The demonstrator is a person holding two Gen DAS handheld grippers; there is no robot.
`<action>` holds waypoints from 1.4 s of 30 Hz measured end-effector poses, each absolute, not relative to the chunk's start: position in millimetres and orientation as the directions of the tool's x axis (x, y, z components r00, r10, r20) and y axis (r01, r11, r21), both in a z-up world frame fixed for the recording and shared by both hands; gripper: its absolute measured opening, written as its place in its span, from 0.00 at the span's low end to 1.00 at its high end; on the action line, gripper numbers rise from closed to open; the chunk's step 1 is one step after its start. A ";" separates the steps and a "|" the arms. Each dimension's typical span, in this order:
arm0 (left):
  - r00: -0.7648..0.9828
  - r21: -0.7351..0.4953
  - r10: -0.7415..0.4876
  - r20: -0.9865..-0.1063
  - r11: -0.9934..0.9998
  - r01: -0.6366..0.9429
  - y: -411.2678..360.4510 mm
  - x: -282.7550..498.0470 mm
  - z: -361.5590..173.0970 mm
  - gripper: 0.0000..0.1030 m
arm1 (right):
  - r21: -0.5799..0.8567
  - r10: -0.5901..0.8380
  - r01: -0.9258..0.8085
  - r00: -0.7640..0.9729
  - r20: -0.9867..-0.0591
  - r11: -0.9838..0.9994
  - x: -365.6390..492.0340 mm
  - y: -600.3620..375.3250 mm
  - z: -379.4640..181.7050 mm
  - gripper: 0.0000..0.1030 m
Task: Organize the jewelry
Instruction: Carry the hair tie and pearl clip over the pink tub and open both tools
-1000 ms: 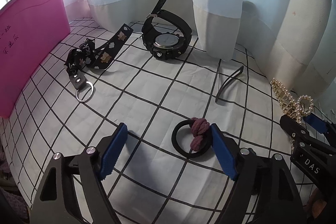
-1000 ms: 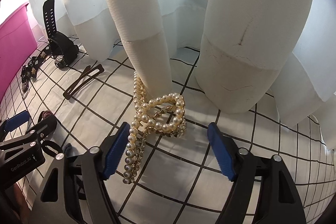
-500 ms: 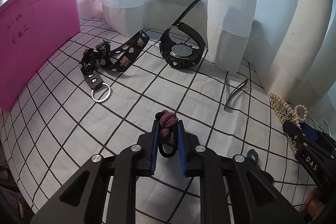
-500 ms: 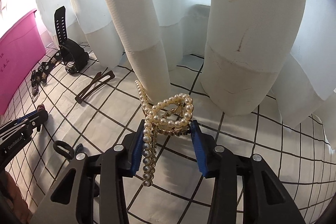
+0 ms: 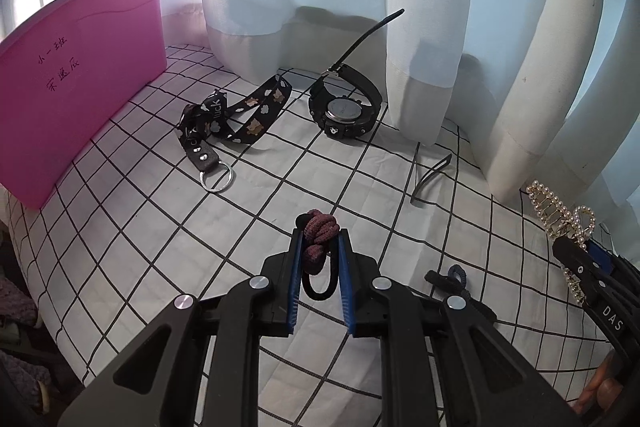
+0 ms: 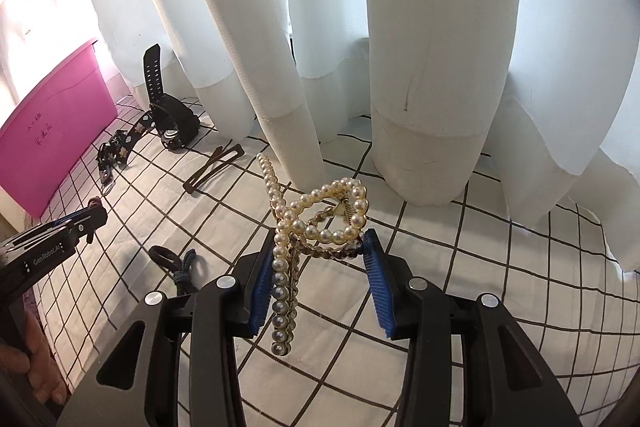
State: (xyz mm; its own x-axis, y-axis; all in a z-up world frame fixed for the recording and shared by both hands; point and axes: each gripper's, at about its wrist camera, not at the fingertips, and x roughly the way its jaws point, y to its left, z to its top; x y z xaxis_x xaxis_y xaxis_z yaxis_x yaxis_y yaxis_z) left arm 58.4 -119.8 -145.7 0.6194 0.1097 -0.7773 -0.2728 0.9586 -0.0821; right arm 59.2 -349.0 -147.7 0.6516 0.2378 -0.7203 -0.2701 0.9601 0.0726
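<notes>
Two pairs of tongs hold jewelry above a grid-patterned surface (image 5: 120,227). The left tongs (image 5: 319,255) are closed on a hair tie (image 5: 318,239), its mauve knot pinched between the blue pads and its black elastic loop hanging back toward the hinge. The right tongs (image 6: 318,259) are clamped on a pearl hair claw (image 6: 320,219), the pads pressing its gold frame from either side while one pearl-lined arm hangs down past the left pad and the looped top stands up ahead of the tips.

The hair tie looks soft and light; it should squash rather than slip, and the knot is the fattest, surest place to grip. The claw appears stiff but delicate: its smooth, round pearls could roll under the pads, so the metal frame near the spring seems the safer hold, with gentle pressure.

Beyond the left tongs lie a printed strap with a key ring (image 5: 236,115), a black wristwatch (image 5: 344,111) with one band standing up, and a dark flat hair clip (image 5: 430,175). A second, dark hair tie (image 6: 176,263) rests on the cloth between the two tools. A pink bin (image 5: 68,99) with handwriting on its wall stands at the far left edge, the likely destination, well apart from both tools. White curtains (image 6: 420,67) fall to the surface behind everything.
</notes>
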 end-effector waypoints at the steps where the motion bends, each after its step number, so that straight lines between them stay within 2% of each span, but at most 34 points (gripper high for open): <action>1: 0.622 -0.080 0.112 -0.775 0.959 -0.273 -119.2 55.8 -139.0 0.16 | 0.073 0.245 -0.279 0.651 -0.718 0.958 56.9 -349.2 -141.3 0.40; 10: 0.668 -0.081 0.193 -0.719 0.931 -0.356 -92.6 19.4 -45.8 0.16 | 0.091 0.383 -0.440 0.639 -0.667 0.894 41.3 -316.9 -66.0 0.40; 16: 0.688 -0.085 0.295 -0.663 0.883 -0.461 -48.5 -17.6 10.1 0.16 | 0.118 0.526 -0.582 0.605 -0.598 0.804 38.8 -261.6 -11.3 0.40; 22: 0.686 -0.086 0.377 -0.623 0.838 -0.539 19.6 -46.5 44.6 0.17 | 0.155 0.640 -0.686 0.539 -0.547 0.711 41.4 -180.4 28.5 0.40; 28: 0.686 -0.081 0.408 -0.602 0.824 -0.561 112.7 -49.8 62.2 0.17 | 0.148 0.685 -0.736 0.511 -0.520 0.661 52.9 -75.4 63.3 0.40; 34: 0.676 -0.101 0.380 -0.631 0.824 -0.557 213.0 -35.6 58.7 0.17 | 0.152 0.702 -0.762 0.475 -0.530 0.630 70.6 32.4 79.1 0.40; 42: 0.656 -0.136 0.300 -0.693 0.839 -0.527 286.8 -5.5 34.0 0.17 | 0.136 0.645 -0.774 0.401 -0.650 0.618 105.0 145.2 56.3 0.40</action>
